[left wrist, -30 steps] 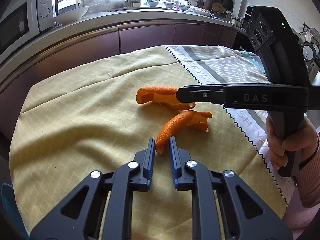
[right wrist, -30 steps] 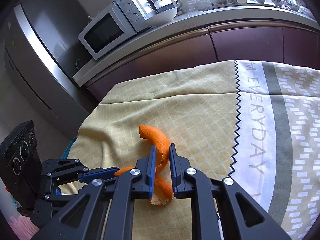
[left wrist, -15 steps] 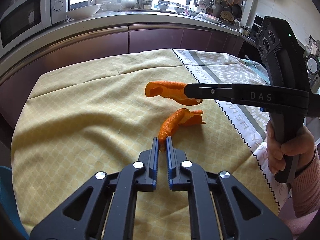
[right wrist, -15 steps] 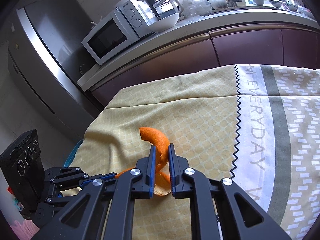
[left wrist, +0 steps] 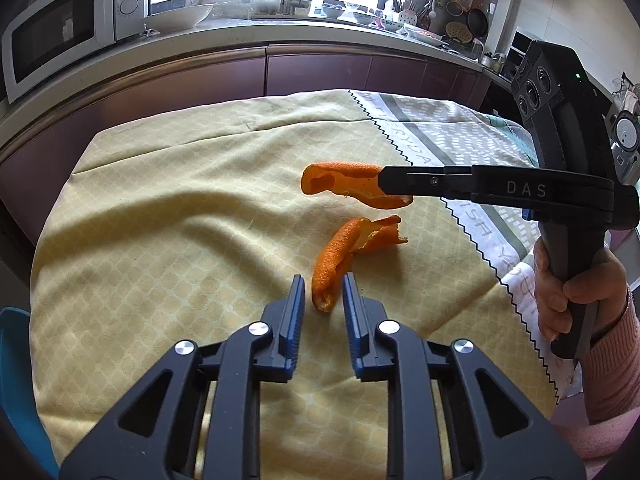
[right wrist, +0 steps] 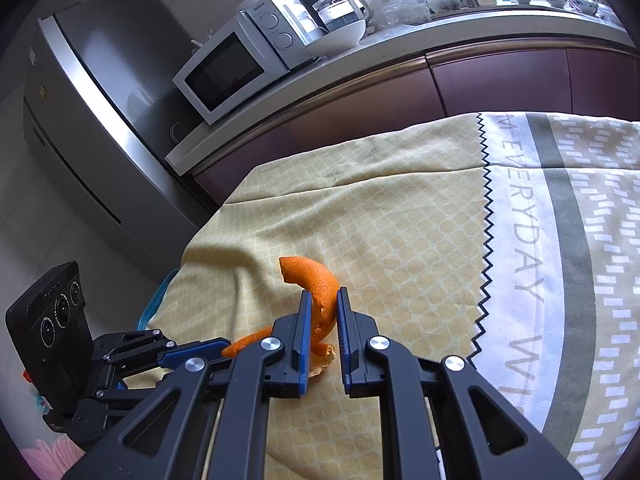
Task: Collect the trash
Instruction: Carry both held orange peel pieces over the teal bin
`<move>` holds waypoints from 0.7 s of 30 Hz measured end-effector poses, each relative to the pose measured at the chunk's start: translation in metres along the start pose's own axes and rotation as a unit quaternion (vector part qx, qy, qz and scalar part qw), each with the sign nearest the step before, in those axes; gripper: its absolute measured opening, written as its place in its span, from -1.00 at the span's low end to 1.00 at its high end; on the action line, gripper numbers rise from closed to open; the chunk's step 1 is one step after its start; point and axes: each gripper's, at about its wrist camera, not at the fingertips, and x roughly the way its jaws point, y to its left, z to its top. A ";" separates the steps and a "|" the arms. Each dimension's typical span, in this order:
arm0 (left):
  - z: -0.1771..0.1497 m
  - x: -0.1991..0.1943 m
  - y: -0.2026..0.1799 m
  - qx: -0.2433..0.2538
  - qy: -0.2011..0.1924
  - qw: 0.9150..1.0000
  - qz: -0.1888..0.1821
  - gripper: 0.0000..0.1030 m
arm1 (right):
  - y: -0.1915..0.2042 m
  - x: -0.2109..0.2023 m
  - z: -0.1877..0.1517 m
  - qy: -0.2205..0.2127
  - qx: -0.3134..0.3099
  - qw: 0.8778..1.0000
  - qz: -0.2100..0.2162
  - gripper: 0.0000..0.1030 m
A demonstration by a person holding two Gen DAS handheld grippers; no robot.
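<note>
Your left gripper (left wrist: 323, 298) straddles the near tip of the second orange peel (left wrist: 348, 252) on the yellow tablecloth (left wrist: 160, 220).
Its jaws are opening, pads not pressing; the peel's long axis runs away from you, up-right (your right gripper (right wrist: 323, 312) is clamped on the first peel (right wrist: 316, 284), lifted).

Orange peels (left wrist: 352, 248), yellow lattice-patterned tablecloth (left wrist: 168, 232)

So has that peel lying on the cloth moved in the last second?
Cannot tell: the peel on the cloth keeps the same pose, near end between the opening left hand-held gripper; the camera itself shifted.
</note>
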 end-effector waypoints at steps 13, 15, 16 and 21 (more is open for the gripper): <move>-0.002 -0.003 0.002 -0.018 -0.008 1.000 -0.008 -0.75 | 0.005 -0.001 -0.005 -0.001 -0.003 1.000 0.010 -0.79; -0.005 -0.009 0.003 -0.025 -0.014 1.000 -0.007 -0.75 | 0.007 -0.004 -0.005 -0.005 -0.004 1.000 0.013 -0.79; -0.007 -0.013 0.004 -0.029 -0.017 0.999 -0.005 -0.76 | 0.008 -0.006 -0.005 -0.007 -0.004 1.000 0.015 -0.79; -0.018 -0.036 0.011 -0.044 -0.037 0.998 0.011 -0.76 | 0.019 -0.012 -0.006 -0.013 -0.011 0.999 0.030 -0.79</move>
